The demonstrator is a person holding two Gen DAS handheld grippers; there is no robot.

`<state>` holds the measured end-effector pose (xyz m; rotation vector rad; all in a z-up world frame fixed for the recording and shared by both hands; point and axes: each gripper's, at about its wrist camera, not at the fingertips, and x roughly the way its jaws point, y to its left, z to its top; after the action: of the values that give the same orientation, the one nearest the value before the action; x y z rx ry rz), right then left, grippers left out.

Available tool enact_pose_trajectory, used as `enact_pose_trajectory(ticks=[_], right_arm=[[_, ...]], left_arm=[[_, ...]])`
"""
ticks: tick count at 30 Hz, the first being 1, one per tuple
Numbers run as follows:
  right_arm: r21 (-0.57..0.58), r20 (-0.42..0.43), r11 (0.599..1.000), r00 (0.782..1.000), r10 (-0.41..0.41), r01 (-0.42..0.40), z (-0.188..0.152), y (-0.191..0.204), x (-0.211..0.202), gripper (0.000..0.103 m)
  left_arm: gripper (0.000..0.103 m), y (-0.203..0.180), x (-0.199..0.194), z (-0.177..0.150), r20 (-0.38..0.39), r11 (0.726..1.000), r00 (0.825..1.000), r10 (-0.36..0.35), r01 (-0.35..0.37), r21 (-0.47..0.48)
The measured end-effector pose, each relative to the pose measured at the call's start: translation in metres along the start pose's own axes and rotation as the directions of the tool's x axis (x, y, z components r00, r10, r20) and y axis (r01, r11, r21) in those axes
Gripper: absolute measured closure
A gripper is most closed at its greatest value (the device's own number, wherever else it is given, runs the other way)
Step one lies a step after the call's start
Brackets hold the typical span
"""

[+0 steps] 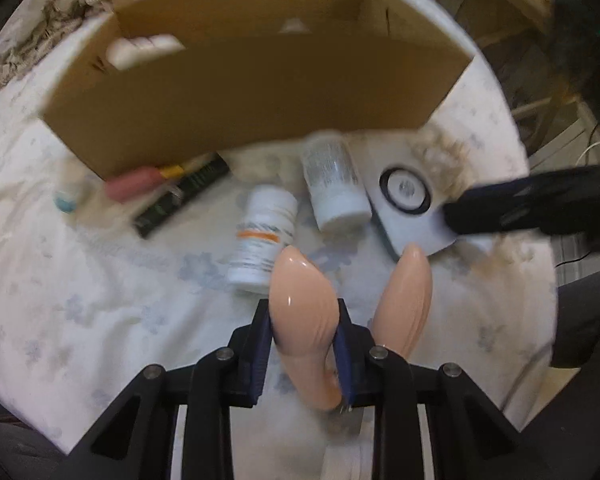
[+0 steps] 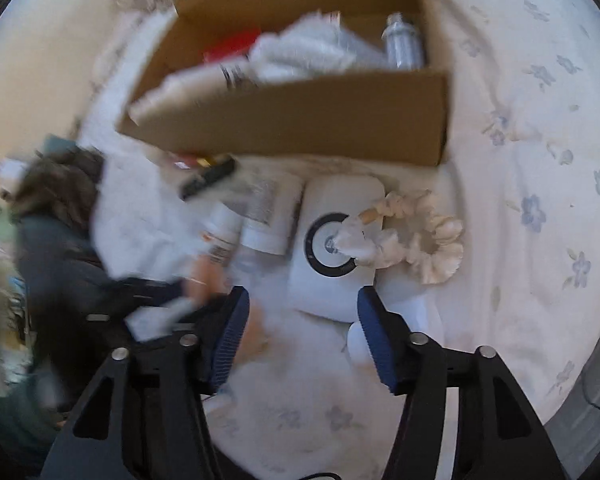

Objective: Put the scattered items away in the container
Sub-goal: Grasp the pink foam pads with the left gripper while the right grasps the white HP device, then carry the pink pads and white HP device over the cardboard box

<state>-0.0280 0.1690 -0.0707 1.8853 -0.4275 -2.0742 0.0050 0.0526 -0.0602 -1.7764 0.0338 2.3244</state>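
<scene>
One cardboard box holds cloth and a bottle; left fingers clamp a peach object, right fingers gape empty.

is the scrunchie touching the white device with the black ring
Touching: the right wrist view shows one end of the scrunchie lying on top of the white device, over its black ring.

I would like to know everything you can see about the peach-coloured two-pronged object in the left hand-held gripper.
The peach two-pronged object looks like smooth, glossy silicone or plastic. It has two rounded, tapering prongs that join at a base near the camera, forming a V. The left hand-held gripper has its blue pads pressed on the left prong near the base; the right prong stands free outside the jaws. The prongs point towards the cardboard box. It is over the floral bedsheet, beside a white pill bottle; whether it touches them is unclear.
</scene>
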Motion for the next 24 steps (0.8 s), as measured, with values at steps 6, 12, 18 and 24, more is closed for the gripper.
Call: enact_pose_trajectory(ticks=[6, 12, 18, 24], right_arm=[[-0.081, -0.032, 0.976, 0.978, -0.206, 0.203, 0.006, 0.020, 0.042, 0.025], [-0.152, 0.073, 0.931, 0.944, -0.323, 0.331, 0.001, 0.033, 0.062, 0.033], [-0.067, 0.079, 0.983, 0.983, -0.167, 0.172, -0.001, 0.016, 0.037, 0.036], [0.028, 0.146, 0.996, 0.986, 0.082, -0.087, -0.003, 0.002, -0.015, 0.079]], left_arm=[[0.075, 0.027, -0.055, 0.001, 0.112, 1.000, 0.994, 0.018, -0.015, -0.026], [0.075, 0.052, -0.081, 0.009, 0.179, 0.995, 0.983, 0.034, -0.016, -0.100], [0.075, 0.060, -0.076, 0.009, 0.167, 0.993, 0.986, 0.018, 0.002, -0.118], [0.075, 0.062, -0.076, 0.013, 0.175, 0.989, 0.985, 0.003, 0.023, -0.145]])
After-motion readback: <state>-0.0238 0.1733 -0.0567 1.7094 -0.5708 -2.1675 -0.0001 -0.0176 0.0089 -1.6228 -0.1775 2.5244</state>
